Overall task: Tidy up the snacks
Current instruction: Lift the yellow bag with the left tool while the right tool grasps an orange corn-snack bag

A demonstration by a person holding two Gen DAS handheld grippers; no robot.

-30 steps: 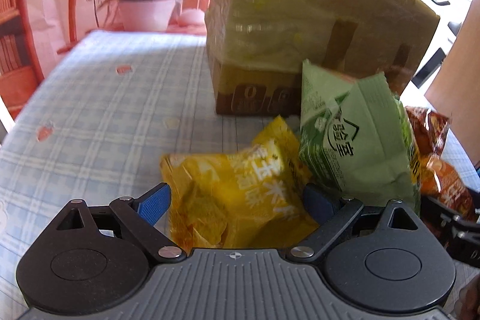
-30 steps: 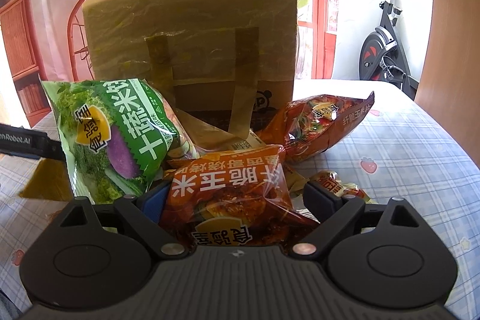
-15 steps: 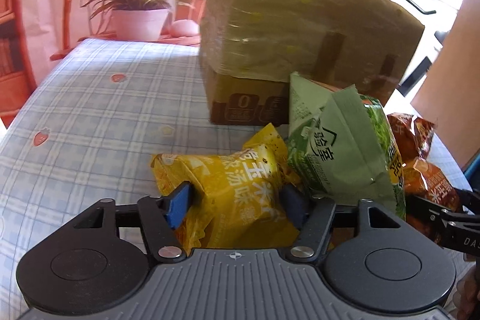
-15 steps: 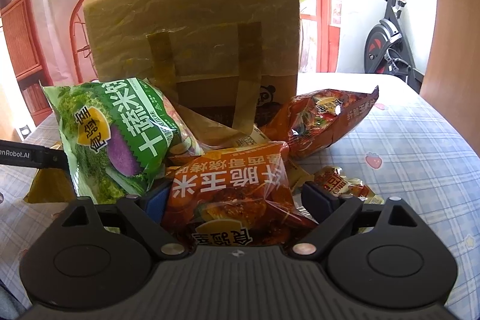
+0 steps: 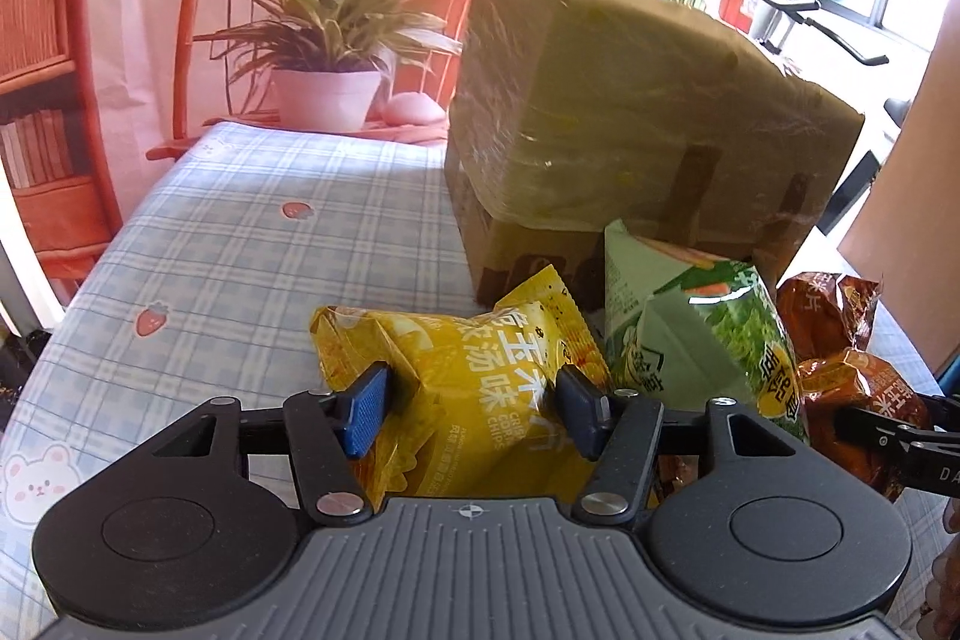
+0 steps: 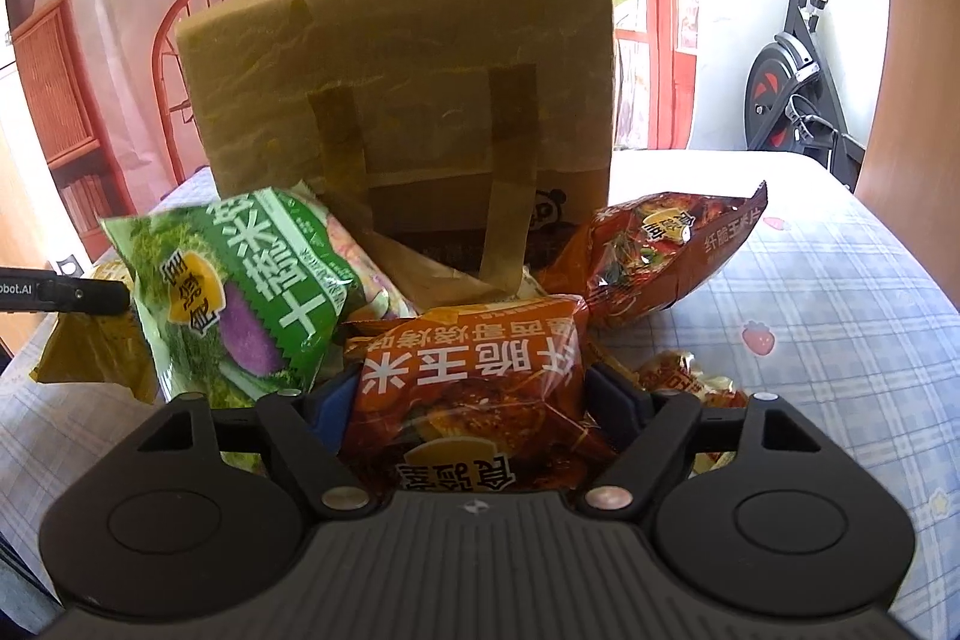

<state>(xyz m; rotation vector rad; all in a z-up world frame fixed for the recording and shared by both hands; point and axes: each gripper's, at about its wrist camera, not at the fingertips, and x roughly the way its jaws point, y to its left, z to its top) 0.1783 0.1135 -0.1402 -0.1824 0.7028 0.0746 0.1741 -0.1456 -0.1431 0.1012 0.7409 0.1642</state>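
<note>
The jaws of the left gripper (image 5: 471, 409) are closing and already pinch the yellow snack bag (image 5: 462, 376), while those of the right gripper (image 6: 474, 400) are closing around the orange-red snack bag (image 6: 474, 388) at its sides. Both bags lie on the checked tablecloth (image 5: 240, 244) beside the green bag (image 6: 240, 292). I would squeeze softly, then lift slowly toward the taped cardboard box (image 6: 408, 82) behind.

My yellow chip bag (image 5: 474, 388) lies crumpled at six o'clock; the green bag (image 5: 690, 340) stands at four; an orange-red bag (image 6: 474, 394) sits at six, another (image 6: 660, 250) at two.
</note>
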